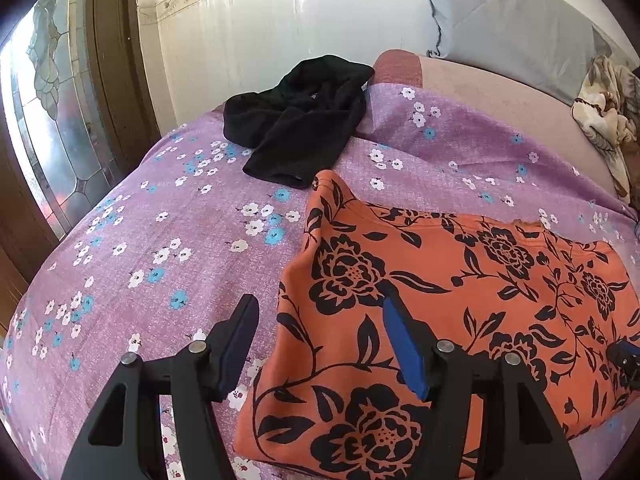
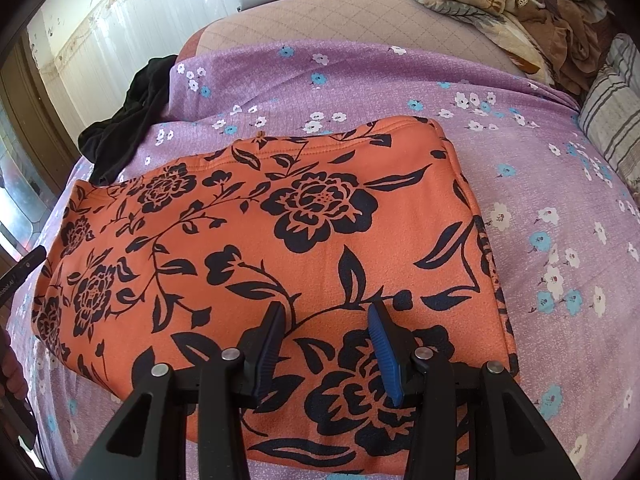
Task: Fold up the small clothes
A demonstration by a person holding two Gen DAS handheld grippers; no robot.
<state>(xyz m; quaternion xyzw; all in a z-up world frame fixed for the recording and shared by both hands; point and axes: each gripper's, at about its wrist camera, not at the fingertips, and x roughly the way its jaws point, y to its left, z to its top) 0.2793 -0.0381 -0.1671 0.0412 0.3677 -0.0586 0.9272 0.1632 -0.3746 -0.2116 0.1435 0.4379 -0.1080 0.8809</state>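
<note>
Left wrist view is showing the left claw (image 1: 320,340) hanging with its jaws spread wide and gripping nothing, one finger over the purple flowered bedsheet (image 1: 168,240) and the other over the left edge of the orange garment (image 1: 440,280). That orange garment, printed with black flowers, is lying folded into a rough rectangle on the bed. Beyond it, near the far edge of the sheet, a black garment (image 1: 300,120) is lying crumpled and unfolded, just beside the orange one's far corner; whether they are touching I cannot tell. A grey quilt (image 1: 500,16) is leaning at the wall behind.

Right wrist view is showing the right claw (image 2: 326,344) hovering low over the near part of the orange garment (image 2: 280,240), jaws parted and holding nothing. The black garment (image 2: 128,120) is sitting at the left, past the orange one's far left corner. A beige patterned blanket (image 2: 500,4) is bunching at the far right, with a striped pillow (image 2: 612,120) beside it.
</note>
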